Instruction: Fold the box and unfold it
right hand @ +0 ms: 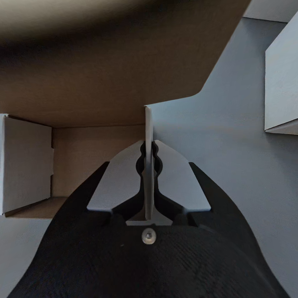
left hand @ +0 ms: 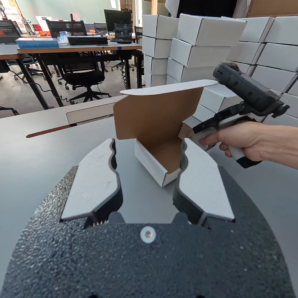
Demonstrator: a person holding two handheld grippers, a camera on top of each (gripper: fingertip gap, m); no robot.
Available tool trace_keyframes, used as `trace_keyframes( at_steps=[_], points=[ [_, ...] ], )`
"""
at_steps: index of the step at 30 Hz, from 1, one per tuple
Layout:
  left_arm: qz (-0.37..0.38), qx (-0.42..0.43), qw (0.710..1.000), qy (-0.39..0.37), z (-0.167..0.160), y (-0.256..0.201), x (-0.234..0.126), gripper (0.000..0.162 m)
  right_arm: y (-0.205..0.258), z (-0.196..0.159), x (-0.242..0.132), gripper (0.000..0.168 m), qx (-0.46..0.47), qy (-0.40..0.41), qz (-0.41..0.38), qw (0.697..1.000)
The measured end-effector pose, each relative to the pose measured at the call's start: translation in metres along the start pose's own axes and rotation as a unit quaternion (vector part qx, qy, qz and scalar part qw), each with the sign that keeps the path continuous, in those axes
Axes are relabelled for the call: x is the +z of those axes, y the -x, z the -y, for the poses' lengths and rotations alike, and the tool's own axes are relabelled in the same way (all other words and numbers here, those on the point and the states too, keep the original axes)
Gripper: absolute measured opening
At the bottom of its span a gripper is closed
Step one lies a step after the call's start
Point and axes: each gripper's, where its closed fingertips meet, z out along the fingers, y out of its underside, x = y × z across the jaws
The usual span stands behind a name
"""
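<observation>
Right gripper (right hand: 148, 145) jaws pinch box (right hand: 96, 158) wall; left gripper (left hand: 149, 145) jaws wide.

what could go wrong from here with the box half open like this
1. The right gripper is clamped on one thin side wall of the box; a hard pull may crease or tear it.
2. The left gripper is open and grips nothing, so the box may slide on the smooth table.
3. The raised lid stands close to the stacked white boxes and could catch them.
</observation>
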Motion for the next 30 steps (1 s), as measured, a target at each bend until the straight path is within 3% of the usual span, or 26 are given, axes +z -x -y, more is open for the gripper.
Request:
trace_keyframes(
  at_steps=[5, 9, 12, 19, 23, 26, 30],
  points=[
    [-0.032, -0.009, 0.999, 0.0, -0.007, -0.008, 0.011, 0.077, 0.002, -0.006, 0.002, 0.014, -0.015, -0.004, 0.009, 1.0],
    [-0.07, -0.03, 0.997, -0.003, -0.012, -0.012, 0.015, 0.08, 0.003, -0.011, -0.008, 0.079, -0.065, -0.019, 0.049, 0.996],
    [-0.089, -0.005, 0.996, 0.004, -0.019, -0.009, 0.015, 0.085, -0.008, -0.015, -0.028, 0.094, -0.118, -0.064, 0.108, 0.985],
    [-0.171, 0.014, 0.985, -0.003, -0.008, 0.0, 0.031, 0.086, -0.027, 0.009, -0.088, 0.098, -0.155, -0.154, 0.268, 0.938],
    [-0.211, 0.059, 0.976, 0.01, -0.008, -0.003, 0.05, 0.085, -0.042, 0.016, -0.103, 0.1, -0.26, -0.165, 0.268, 0.913],
    [-0.238, 0.098, 0.966, 0.021, -0.01, 0.001, 0.065, 0.082, -0.054, 0.032, -0.097, 0.087, -0.339, -0.188, 0.255, 0.886],
    [-0.308, 0.101, 0.946, 0.021, -0.003, -0.007, 0.073, 0.063, -0.045, 0.036, -0.096, 0.072, -0.413, -0.198, 0.318, 0.83]
  ],
)
